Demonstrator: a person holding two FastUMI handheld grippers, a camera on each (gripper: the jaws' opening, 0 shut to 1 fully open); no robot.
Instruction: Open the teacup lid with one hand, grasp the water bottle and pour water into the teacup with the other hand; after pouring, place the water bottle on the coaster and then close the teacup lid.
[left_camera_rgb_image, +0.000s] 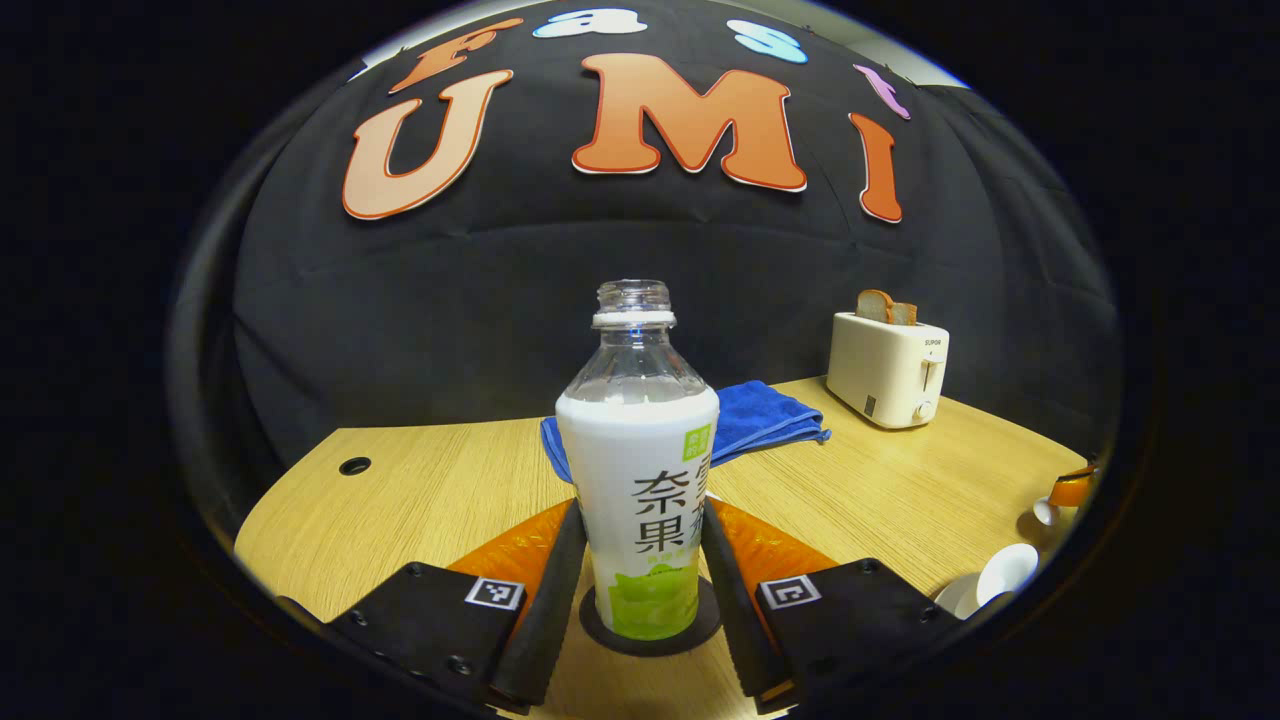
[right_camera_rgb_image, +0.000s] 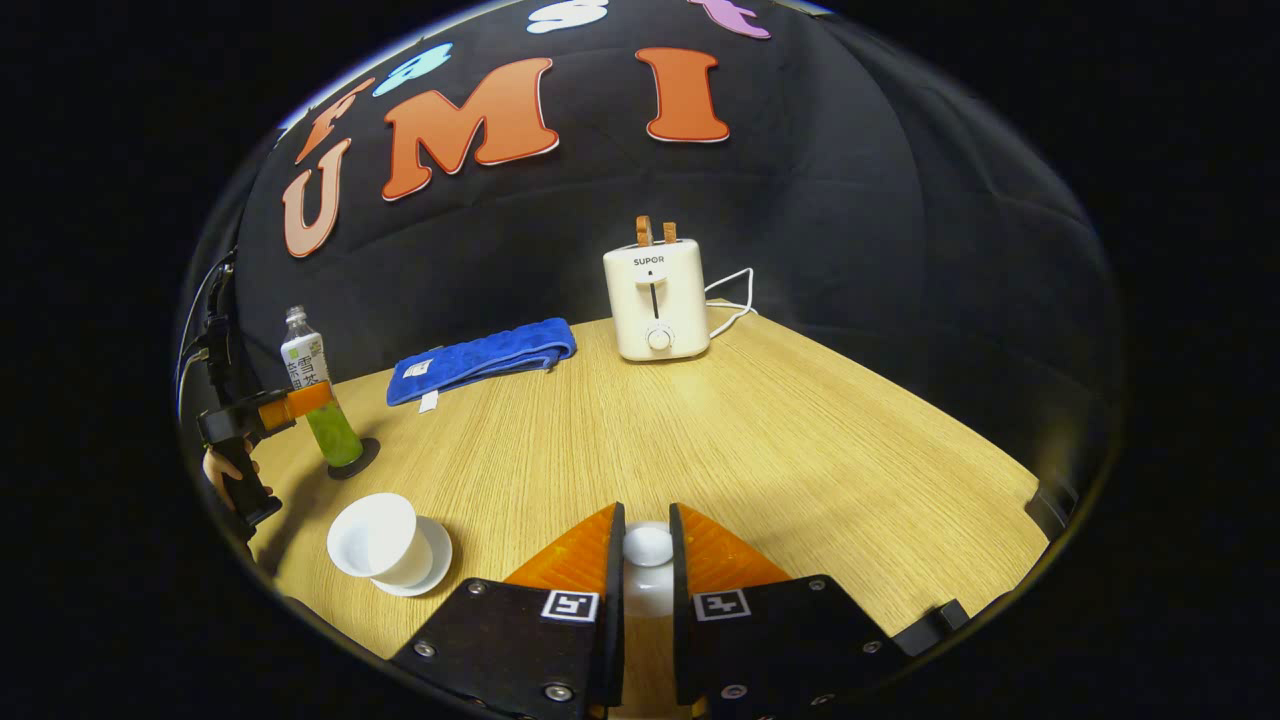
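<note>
Standing on a wooden table (right_camera_rgb_image: 800, 440), the bottle (left_camera_rgb_image: 640, 480) sits on its coaster (left_camera_rgb_image: 650, 630), left gripper (left_camera_rgb_image: 640, 560) fingers clamping it; right gripper (right_camera_rgb_image: 647, 560) pinches the lid (right_camera_rgb_image: 648, 546).

Your water bottle (left_camera_rgb_image: 638, 470), uncapped with a white-and-green label, stands upright on the dark round coaster (left_camera_rgb_image: 652, 622). Just beside the coaster, your white teacup (right_camera_rgb_image: 375, 540) sits open on its saucer (right_camera_rgb_image: 425, 565). Its white lid (right_camera_rgb_image: 648, 548) is well apart from the coaster.
</note>
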